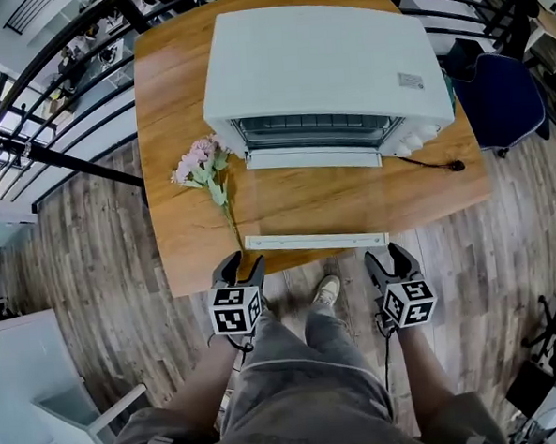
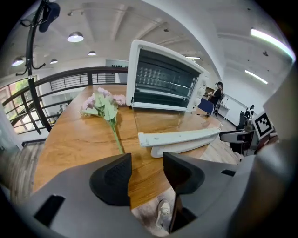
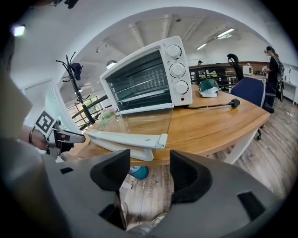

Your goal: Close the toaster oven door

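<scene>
The toaster oven door (image 1: pixel 305 205) lies open toward our edge of the table (image 1: pixel 174 129).
We see the white, boxy toaster oven (image 1: pixel 320 68) set back on smooth wood, its glass door flat, its pale handle bar (image 1: pixel 317 241) along the near rim. Our left hand-held gripper (image 1: pixel 241 264) and right hand-held gripper (image 1: pixel 387 257) hang just off that rim over plank floor (image 1: pixel 93 275), jaws wide, nothing between. Pink flowers (image 1: pixel 202 167) lie left of the door.

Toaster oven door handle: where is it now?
Head view: the handle lies along the near edge of the table, door open flat, just beyond the left gripper and right gripper.
</scene>
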A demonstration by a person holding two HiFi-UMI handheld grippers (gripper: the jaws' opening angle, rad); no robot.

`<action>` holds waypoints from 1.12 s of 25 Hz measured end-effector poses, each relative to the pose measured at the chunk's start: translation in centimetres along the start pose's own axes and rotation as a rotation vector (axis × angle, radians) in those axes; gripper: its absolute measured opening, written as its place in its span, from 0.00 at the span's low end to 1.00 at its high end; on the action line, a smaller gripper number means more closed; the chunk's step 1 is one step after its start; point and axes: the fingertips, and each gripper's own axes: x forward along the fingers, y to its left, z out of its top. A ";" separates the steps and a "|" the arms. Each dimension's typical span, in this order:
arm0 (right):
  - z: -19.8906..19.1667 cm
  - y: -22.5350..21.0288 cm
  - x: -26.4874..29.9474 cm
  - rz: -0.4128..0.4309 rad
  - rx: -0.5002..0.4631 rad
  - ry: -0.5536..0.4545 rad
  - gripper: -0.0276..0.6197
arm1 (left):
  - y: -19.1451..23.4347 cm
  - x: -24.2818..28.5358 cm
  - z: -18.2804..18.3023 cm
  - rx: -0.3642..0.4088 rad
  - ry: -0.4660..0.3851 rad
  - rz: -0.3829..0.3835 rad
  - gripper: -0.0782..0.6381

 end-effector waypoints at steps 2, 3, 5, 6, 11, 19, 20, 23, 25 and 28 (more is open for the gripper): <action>-0.3 0.2 0.5 0.012 0.043 0.003 0.45 | 0.2 0.6 -0.6 -0.025 0.009 -0.004 0.43; -0.4 0.3 0.8 0.016 0.057 0.002 0.45 | 0.2 1.0 -0.5 -0.026 0.007 -0.012 0.43; -0.3 0.5 1.3 0.021 0.060 0.002 0.45 | 0.0 1.5 -0.2 -0.023 -0.001 -0.031 0.43; -0.2 0.5 1.5 0.022 0.055 0.002 0.45 | -0.2 1.8 0.0 -0.024 -0.005 -0.041 0.43; 0.3 0.7 2.2 0.029 0.044 0.004 0.42 | -0.9 2.8 0.3 -0.015 0.002 -0.052 0.42; 2.4 0.5 1.1 -0.022 -0.022 -0.030 0.21 | -1.1 1.8 3.2 0.050 -0.054 -0.061 0.33; 2.8 0.5 0.9 -0.022 -0.034 -0.031 0.21 | -1.2 1.6 3.6 0.053 -0.058 -0.060 0.33; 3.9 0.7 0.3 -0.018 -0.054 -0.037 0.21 | -1.4 1.0 4.8 0.040 -0.067 -0.059 0.33; 4.9 1.0 -0.3 -0.009 -0.052 -0.057 0.21 | -1.6 0.3 5.9 0.048 -0.100 -0.064 0.33; 7.1 1.3 -1.1 0.010 -0.040 -0.105 0.21 | -2.0 -0.4 8.3 0.058 -0.159 -0.093 0.28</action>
